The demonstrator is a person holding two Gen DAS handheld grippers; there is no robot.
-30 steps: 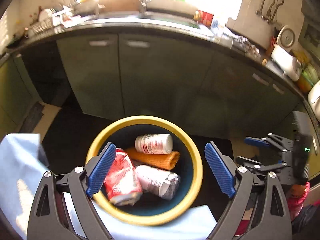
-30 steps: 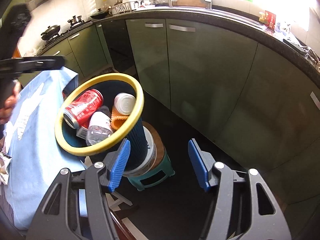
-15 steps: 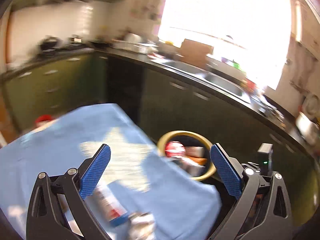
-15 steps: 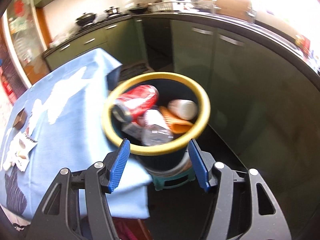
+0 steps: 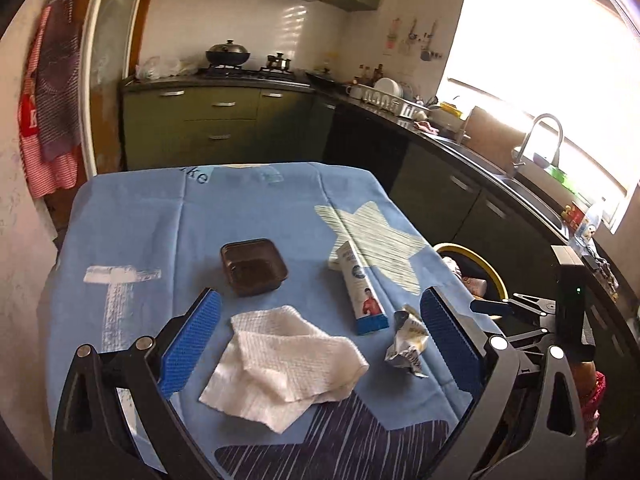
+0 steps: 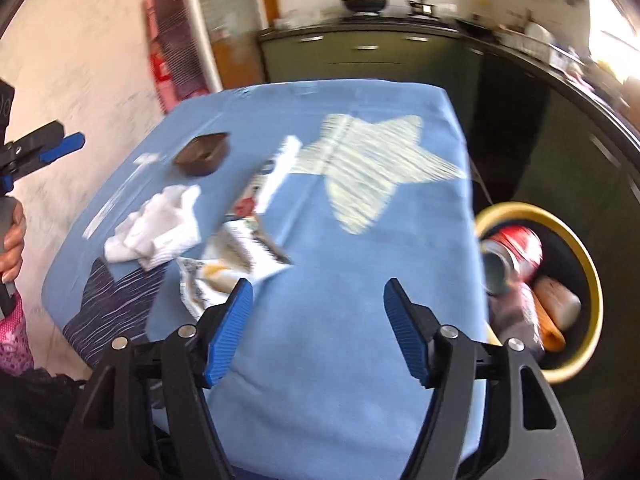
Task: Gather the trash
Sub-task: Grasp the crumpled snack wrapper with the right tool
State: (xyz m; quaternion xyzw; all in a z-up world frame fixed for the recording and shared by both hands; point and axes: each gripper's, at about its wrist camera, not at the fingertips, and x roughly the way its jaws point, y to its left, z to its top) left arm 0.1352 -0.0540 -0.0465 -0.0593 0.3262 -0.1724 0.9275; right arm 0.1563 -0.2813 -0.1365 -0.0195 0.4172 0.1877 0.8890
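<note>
On the blue tablecloth (image 5: pixel 256 216) lie a crumpled white paper towel (image 5: pixel 280 364), a white and blue tube (image 5: pixel 362 286), a crumpled silver wrapper (image 5: pixel 408 342) and a dark brown plastic tray (image 5: pixel 254 266). My left gripper (image 5: pixel 320 344) is open and empty, hovering over the paper towel. My right gripper (image 6: pixel 318 332) is open and empty above the cloth (image 6: pixel 340 280), with the wrapper (image 6: pixel 236 256), towel (image 6: pixel 160 224), tube (image 6: pixel 276 176) and tray (image 6: pixel 202 154) to its front left. The yellow-rimmed bin (image 6: pixel 588 280) holds a red can (image 6: pixel 516 246) and other trash.
The bin (image 5: pixel 490 268) stands right of the table, below its edge. Green kitchen cabinets (image 5: pixel 216 124) and a counter with a sink (image 5: pixel 516 176) run behind and to the right. A wall (image 6: pixel 80 60) is on the left.
Both grippers have swung away from above the bin, leftward and back over the table. The table trash has come into view. Both stay open and empty.
</note>
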